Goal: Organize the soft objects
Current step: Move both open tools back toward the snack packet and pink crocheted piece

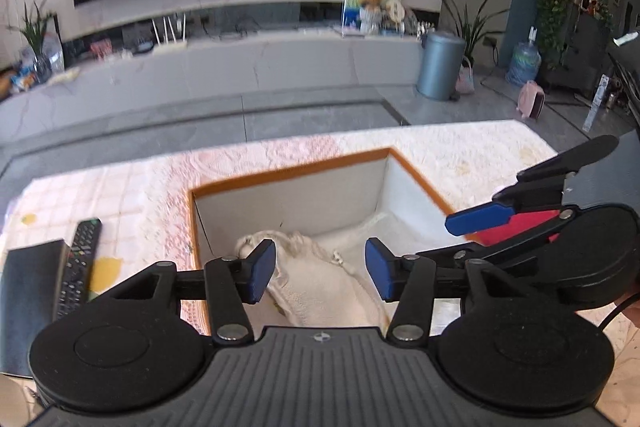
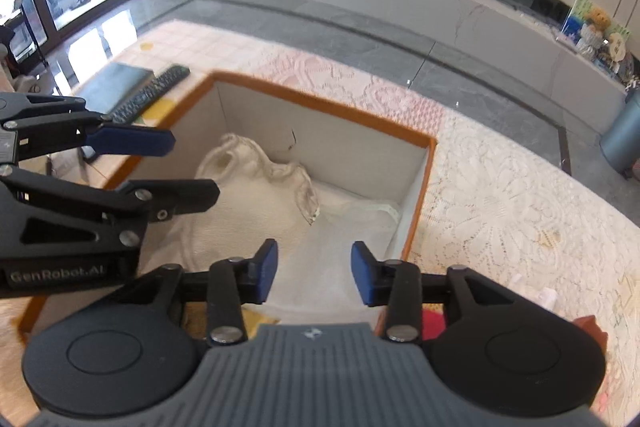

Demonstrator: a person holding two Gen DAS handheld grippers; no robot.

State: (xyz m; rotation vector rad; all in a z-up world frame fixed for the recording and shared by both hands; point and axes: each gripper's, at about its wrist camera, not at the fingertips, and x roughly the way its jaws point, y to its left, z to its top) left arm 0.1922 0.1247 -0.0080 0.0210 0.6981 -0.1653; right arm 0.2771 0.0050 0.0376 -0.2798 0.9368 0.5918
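The cream cloth [image 2: 256, 203] lies in the box [image 2: 320, 111]. The 2 grippers, left gripper [image 1: 320, 269] and right gripper [image 2: 314, 273], hang above it, jaws wide apart, holding nothing. Next, likely grab the red thing [image 1: 516, 227] beside the box.

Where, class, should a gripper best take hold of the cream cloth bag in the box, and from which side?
Probably its bunched, gathered neck, which stands raised from the flat body of the cream cloth bag. Come from above, since the walls of the box block sideways approach.
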